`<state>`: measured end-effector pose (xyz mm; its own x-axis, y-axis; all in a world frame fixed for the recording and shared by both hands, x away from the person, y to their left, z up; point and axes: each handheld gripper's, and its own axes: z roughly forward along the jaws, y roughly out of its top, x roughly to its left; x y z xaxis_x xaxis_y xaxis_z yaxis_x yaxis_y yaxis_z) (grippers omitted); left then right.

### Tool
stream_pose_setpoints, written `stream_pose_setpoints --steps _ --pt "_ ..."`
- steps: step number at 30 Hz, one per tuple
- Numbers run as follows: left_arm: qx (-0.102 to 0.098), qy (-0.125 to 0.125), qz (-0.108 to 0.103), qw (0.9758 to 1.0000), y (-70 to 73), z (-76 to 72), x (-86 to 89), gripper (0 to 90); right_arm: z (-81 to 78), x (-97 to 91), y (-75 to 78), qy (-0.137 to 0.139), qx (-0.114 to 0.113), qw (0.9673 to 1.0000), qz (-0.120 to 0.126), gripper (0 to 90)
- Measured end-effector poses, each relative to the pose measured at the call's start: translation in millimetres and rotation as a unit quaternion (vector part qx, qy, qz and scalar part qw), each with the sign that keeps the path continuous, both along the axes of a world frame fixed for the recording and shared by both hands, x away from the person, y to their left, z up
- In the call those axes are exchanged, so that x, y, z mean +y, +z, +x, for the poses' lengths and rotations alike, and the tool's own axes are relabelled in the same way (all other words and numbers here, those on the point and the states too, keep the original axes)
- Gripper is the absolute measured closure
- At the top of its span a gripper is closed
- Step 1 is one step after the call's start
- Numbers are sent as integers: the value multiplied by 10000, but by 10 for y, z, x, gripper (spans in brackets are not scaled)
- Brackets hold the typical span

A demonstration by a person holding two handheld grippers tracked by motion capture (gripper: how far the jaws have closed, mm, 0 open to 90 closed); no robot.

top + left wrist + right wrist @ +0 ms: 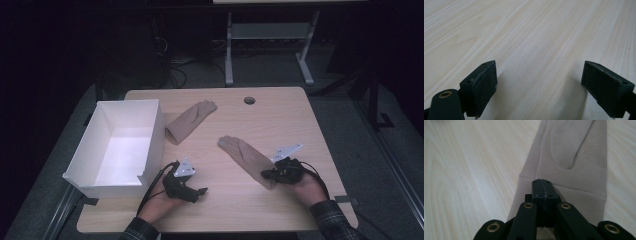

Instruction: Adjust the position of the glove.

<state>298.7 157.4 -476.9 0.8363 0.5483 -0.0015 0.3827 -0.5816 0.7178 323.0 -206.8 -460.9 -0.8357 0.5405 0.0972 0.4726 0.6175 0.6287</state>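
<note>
The glove (571, 157) cuff's far edge is hidden beneath the right gripper (542, 187), whose jaws are clamped on it.

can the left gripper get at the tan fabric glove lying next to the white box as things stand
Probably yes. The left gripper is open and holds nothing, and bare wooden table lies between it and the tan fabric glove beside the white box.
</note>
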Motion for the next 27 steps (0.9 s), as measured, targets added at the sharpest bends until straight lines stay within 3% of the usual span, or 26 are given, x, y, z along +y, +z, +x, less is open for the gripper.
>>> stream_pose_setpoints --steps 16,21,27 --pt "-16 35 -34 10000 -5 -10 -5 127 -273 -2 46 158 42 9999 -53 897" --pt "-8 44 -31 10000 -3 -14 -5 127 -169 -2 150 92 -117 9999 79 897" --pt "8 36 -13 10000 1 -15 -6 127 94 31 203 -142 -221 9995 194 898"
